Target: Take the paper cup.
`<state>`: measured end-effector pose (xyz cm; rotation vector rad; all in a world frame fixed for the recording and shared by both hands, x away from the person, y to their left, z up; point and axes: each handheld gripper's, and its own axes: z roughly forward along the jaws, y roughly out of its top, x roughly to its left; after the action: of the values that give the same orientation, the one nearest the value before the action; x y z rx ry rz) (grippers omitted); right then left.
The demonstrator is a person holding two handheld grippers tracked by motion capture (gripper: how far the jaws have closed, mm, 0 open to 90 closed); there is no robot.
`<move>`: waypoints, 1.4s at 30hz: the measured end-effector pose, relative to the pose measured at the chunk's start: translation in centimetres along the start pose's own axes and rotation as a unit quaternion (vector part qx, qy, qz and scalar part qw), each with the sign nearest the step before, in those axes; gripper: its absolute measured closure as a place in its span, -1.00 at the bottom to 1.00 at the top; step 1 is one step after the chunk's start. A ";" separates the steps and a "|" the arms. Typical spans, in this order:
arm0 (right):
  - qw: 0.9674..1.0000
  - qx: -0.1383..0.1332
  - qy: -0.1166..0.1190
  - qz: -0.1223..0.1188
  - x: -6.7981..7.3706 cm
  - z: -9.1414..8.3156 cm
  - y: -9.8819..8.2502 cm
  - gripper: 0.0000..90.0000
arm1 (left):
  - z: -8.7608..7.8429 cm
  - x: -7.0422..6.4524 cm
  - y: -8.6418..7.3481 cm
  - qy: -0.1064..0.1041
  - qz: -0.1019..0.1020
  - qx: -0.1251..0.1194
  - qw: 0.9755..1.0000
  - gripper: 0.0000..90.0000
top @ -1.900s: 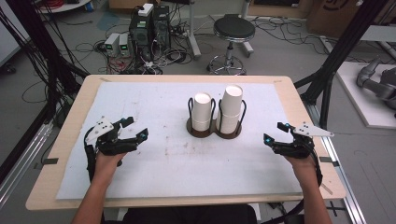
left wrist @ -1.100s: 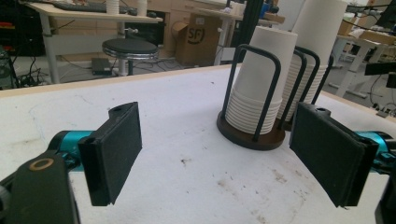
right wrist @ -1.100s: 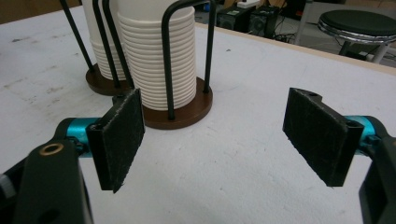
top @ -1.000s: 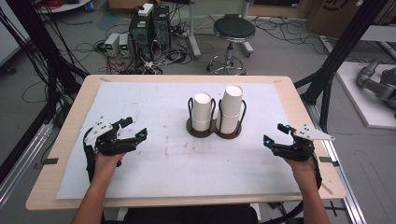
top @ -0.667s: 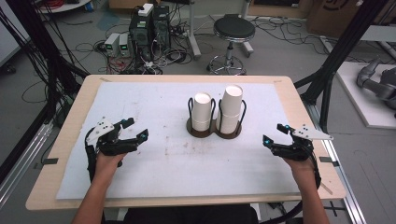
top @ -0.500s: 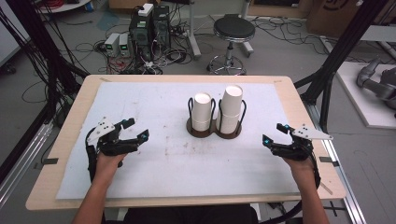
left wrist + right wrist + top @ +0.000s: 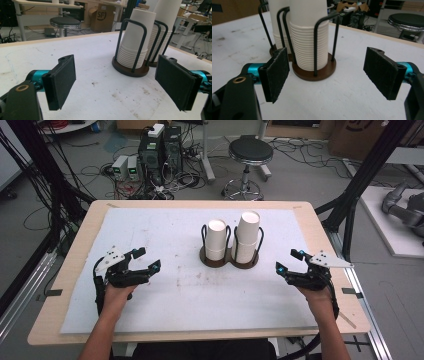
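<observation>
Nearest the camera, a person's forearms reached in over the counter [image 7: 75, 320], each hand carrying a set of tongs: the left tongs [image 7: 148, 259] and the right tongs [image 7: 289, 260] both hung low over the white sheet [image 7: 150, 227], jaws spread wide and pinching nothing. Both pointed inward toward the middle of the counter, where two stacks of white paper cups stood upside down in a double wire holder [image 7: 230, 261], well apart from either hand. The shorter stack [image 7: 216, 239] sat in the left ring and the taller stack [image 7: 247, 236] in the right, the two just beside each other. From the left gripper view the shorter stack [image 7: 136, 37] stood ahead between the black pads [image 7: 62, 80], framed by its upright wire loops. Judging by the pose, the step in hand was an approach to the cups; done well, it would call for coming in above the wire loops, closing gently on the top cup alone so the thin wall did not crush, and lifting straight up. Beyond the counter, a round stool [image 7: 250, 152] and computer gear [image 7: 159, 145] stood on the cable-strewn floor.
</observation>
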<state>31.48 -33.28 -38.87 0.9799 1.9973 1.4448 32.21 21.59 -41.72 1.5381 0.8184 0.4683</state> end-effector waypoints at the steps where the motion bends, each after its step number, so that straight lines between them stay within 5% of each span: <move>1: 1.000 0.000 0.000 0.000 0.0 0.0 0.0 -0.53 | 0.0 0.0 0.0 0.000 0.000 0.000 1.000 -0.62; 6: 1.000 -0.005 0.008 0.004 0.7 0.8 0.4 -0.50 | 0.0 0.0 0.0 0.001 0.002 0.002 1.000 -0.62; 22: 0.999 -0.001 0.046 -0.021 3.1 3.1 1.6 0.08 | 0.2 -0.3 -0.2 -0.002 0.001 0.006 1.000 -0.62; 32: 0.998 -0.022 0.043 -0.051 5.1 5.1 2.0 0.53 | 0.3 -0.1 -0.2 -0.002 0.000 0.008 1.000 -0.62; 42: 0.999 -0.022 0.028 -0.033 6.0 7.2 2.1 0.96 | 0.3 -0.2 -0.3 -0.003 -0.001 0.009 1.000 -0.62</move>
<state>33.54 -23.93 -39.05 0.8554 2.0093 1.4903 32.29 21.23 -42.00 1.5546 0.8219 0.4545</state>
